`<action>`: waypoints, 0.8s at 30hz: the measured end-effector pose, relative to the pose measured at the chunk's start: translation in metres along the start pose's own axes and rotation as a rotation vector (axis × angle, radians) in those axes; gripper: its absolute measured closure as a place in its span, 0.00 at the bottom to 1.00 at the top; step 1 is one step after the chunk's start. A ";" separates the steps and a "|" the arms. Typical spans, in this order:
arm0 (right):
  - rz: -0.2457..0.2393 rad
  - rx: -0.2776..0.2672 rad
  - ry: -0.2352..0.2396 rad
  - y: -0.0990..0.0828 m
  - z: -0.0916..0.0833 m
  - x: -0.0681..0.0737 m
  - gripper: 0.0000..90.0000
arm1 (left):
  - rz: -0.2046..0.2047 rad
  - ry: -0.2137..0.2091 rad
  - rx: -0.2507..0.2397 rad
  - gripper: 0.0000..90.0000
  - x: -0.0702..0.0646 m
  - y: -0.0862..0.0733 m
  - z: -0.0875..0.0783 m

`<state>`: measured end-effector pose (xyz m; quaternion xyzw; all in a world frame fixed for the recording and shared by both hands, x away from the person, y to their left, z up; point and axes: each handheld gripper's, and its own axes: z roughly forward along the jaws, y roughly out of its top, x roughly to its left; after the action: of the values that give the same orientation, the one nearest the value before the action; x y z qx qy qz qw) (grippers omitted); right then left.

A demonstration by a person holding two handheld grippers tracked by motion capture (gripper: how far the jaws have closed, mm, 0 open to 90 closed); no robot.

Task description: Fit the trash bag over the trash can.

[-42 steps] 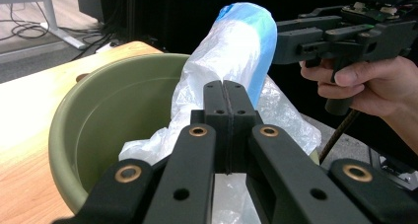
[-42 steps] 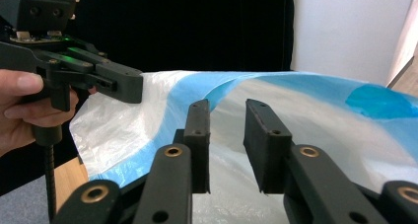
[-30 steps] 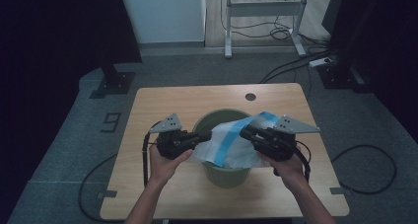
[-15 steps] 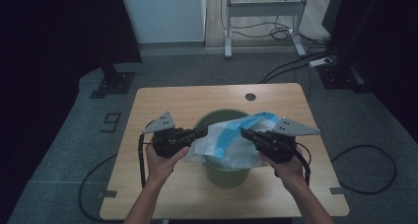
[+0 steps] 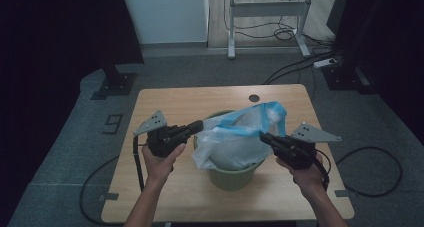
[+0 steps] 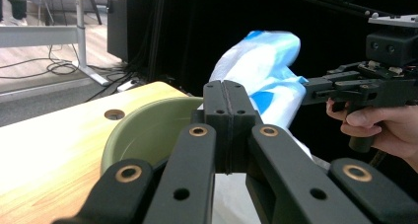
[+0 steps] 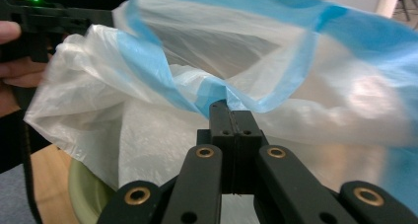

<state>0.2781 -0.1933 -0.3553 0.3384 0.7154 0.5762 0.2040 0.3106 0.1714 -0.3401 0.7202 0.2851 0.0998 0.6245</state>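
Standing near the middle of the desk (image 5: 165,102), a little toward its near edge, a green bin (image 5: 235,176) carries a white plastic bag with a blue rim (image 5: 235,137) that is stretched across its mouth and bulges up above it. From the person's left, the left tongs (image 5: 199,127) reach in level toward the bag's left side; in the left gripper view their jaws stand pressed flat together with the white film passing just behind and below them, so they look clenched on a fold of the bag, though the pinch itself is hidden there. From the person's right, the right tongs (image 5: 264,137) meet the bag at its blue border. In the right gripper view the right tongs (image 7: 230,116) are clenched on the blue edge of the bag (image 7: 276,66), which puckers right at the jaw tips; they have just finished closing there. Between the two grips the bag's opening gapes, its blue band looping up toward the desk's far right corner. In the left gripper view the bin's pale green rim (image 6: 148,130) lies bare on the side toward the desk's far edge, near a small round hole in the desktop (image 5: 254,98).
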 end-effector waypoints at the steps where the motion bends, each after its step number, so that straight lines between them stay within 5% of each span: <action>1: -0.001 -0.001 -0.005 0.000 -0.002 -0.001 0.99 | 0.000 0.001 -0.003 1.00 0.000 -0.001 -0.001; 7: -0.034 -0.001 -0.029 0.002 -0.014 -0.001 0.99 | 0.013 0.006 0.001 1.00 -0.005 -0.004 -0.005; 15: -0.044 0.014 -0.005 -0.002 -0.015 0.005 0.99 | 0.014 -0.014 0.027 1.00 -0.009 -0.009 -0.009; 17: -0.045 0.021 0.005 -0.004 -0.011 0.006 0.99 | 0.014 -0.031 0.039 0.92 -0.011 -0.004 -0.008; 24: -0.060 0.037 0.026 -0.002 0.000 0.010 0.99 | 0.081 0.013 0.085 0.62 -0.029 0.018 0.003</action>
<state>0.2711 -0.1864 -0.3563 0.3132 0.7383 0.5608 0.2056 0.2943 0.1521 -0.3171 0.7564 0.2637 0.1177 0.5869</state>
